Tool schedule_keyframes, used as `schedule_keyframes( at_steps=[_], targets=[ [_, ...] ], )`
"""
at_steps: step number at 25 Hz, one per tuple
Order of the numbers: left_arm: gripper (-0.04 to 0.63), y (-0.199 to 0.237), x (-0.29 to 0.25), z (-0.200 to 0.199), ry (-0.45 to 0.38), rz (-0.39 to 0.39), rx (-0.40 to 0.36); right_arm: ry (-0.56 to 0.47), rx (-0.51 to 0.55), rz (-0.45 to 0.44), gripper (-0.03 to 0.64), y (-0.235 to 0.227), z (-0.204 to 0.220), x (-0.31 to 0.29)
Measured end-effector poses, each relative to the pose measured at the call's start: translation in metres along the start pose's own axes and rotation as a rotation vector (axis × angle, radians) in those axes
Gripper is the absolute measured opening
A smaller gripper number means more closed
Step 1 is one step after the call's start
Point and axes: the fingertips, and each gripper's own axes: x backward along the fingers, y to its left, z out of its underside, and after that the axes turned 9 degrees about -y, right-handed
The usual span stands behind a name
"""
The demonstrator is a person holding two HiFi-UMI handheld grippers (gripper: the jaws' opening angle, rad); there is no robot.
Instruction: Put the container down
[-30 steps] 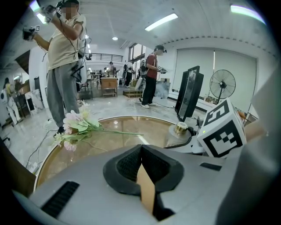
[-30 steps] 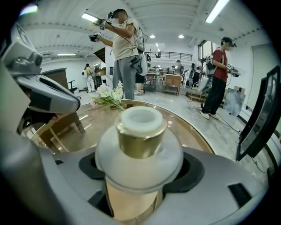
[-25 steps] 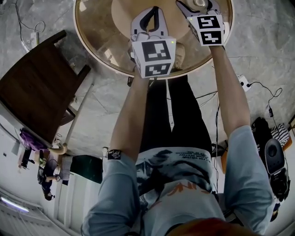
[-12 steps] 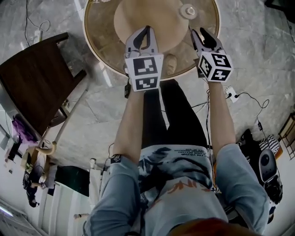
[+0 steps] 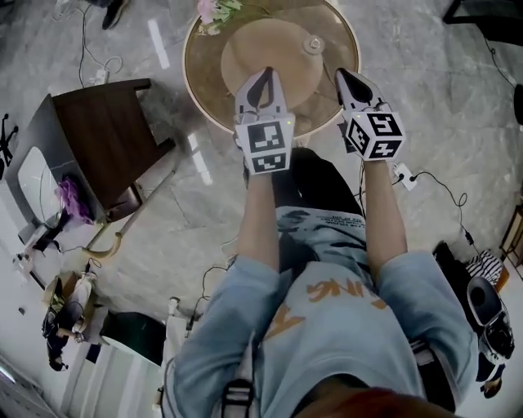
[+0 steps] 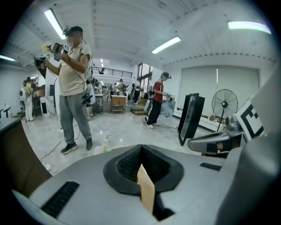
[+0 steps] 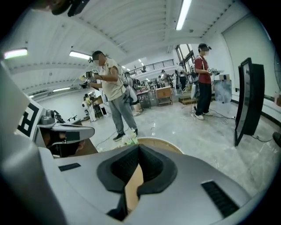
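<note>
Your left claw (image 5: 265, 73) is closed, its two pads (image 6: 131, 162) meeting at the tip with nothing between them. Your right claw (image 5: 341, 75) is closed too, and its own view shows the pads (image 7: 151, 165) pressed together and empty.

In the head view both claws hover side by side over the near edge of the round glass desk (image 5: 204, 100), at the upper middle of the frame. The container (image 5: 313, 43), small, round and pale, sits on the desk near the top of the frame. It is above and between the two claw tips, nearer the right one, and touches neither.

A bunch of flowers (image 5: 214, 10) lies at the desk's upper left edge. A dark wooden chair (image 5: 106, 135) stands on the floor at the left of the frame.
</note>
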Motion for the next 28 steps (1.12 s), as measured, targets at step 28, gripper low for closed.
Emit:
schedule_keyframes(
  at_steps=[28],
  targets=[
    [0.026,-0.001,0.084,-0.266,-0.448,-0.092,-0.12,-0.511,0.27,-0.034,0.012,0.08,-0.294,0.078]
  ],
)
